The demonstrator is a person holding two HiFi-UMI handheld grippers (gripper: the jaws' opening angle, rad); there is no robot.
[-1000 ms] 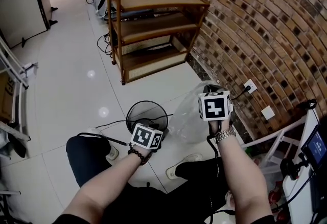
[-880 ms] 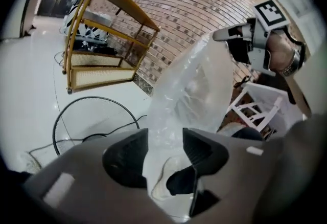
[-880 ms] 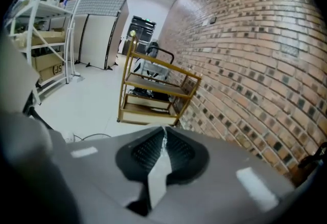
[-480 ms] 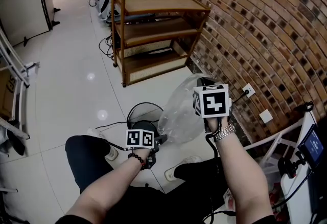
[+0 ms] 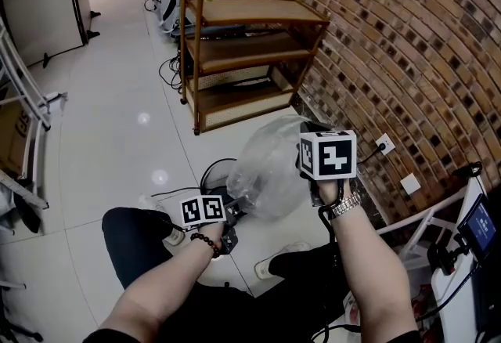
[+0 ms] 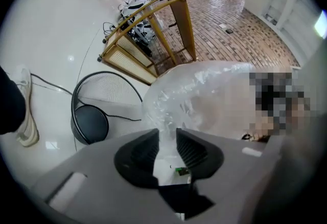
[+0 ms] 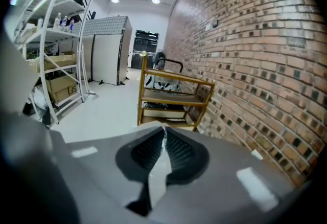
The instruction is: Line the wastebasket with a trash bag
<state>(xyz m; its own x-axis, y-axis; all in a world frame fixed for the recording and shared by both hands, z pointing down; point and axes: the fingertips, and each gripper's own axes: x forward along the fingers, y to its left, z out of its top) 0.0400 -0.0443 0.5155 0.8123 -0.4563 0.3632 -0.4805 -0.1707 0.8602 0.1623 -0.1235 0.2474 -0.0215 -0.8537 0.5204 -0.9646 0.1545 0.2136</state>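
A clear trash bag point(image 5: 266, 165) hangs puffed up in the air between my two grippers. It covers most of the black wire wastebasket point(image 5: 211, 171), which stands on the floor just beyond. My right gripper point(image 7: 163, 130) is shut on a strip of the bag's film point(image 7: 159, 172), and its marker cube point(image 5: 327, 153) sits at the bag's right side. My left gripper point(image 6: 167, 133) is at the bag's lower left edge. Its jaws are closing with a fold of the bag point(image 6: 204, 95) between them, and a gap still shows. The wastebasket point(image 6: 99, 105) stands empty at the left of the left gripper view.
A wooden shelf cart point(image 5: 243, 44) stands beyond the basket against the brick wall point(image 5: 407, 44). A black cable point(image 5: 168, 193) runs over the tiles near the basket. The person's legs and a shoe point(image 5: 290, 243) are close below. A white rack point(image 5: 23, 99) is at the left.
The right gripper has lifted the bag, which now balloons in front of the basket. The left gripper has rolled and moved right, onto the bag's lower edge.
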